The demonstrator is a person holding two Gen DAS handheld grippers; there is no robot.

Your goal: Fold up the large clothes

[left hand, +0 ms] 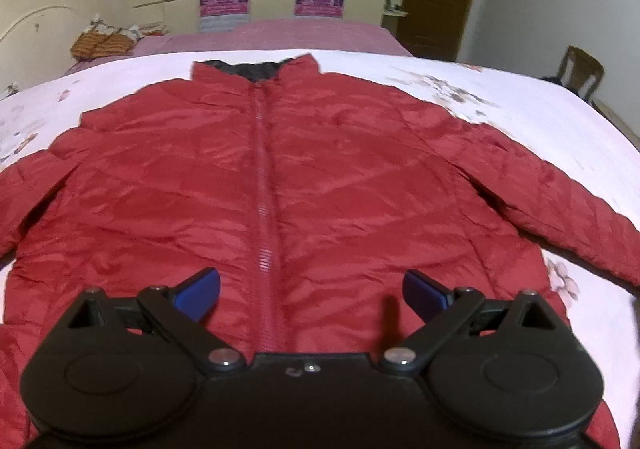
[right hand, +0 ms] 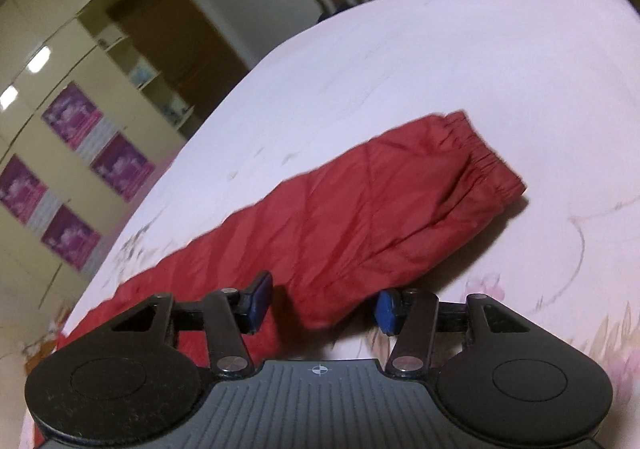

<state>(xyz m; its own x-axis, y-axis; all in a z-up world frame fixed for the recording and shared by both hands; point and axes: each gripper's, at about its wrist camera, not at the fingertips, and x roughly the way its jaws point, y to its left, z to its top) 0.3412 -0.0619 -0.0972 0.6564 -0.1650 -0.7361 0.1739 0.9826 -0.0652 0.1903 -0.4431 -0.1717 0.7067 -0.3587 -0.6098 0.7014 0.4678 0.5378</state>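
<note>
A red jacket (left hand: 280, 177) lies zipped and flat on the floral bedsheet (left hand: 540, 121) as the left gripper (left hand: 312, 293) hovers wide open and empty over its hem, while the right gripper (right hand: 324, 307), jaws parted and empty, straddles the outstretched sleeve (right hand: 380, 209)

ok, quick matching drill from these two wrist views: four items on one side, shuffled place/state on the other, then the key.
Items:
1. left claw
2. right claw
3. jacket zipper
4. sleeve cuff

Place/state:
A. elastic end lying flat on the bedsheet, away from the claw
B. closed, running up the middle of the red jacket to the collar
C. open, above the jacket's lower front
D. open, at the sleeve, gripping nothing

Pairs: 1-C, 2-D, 3-B, 4-A
</note>
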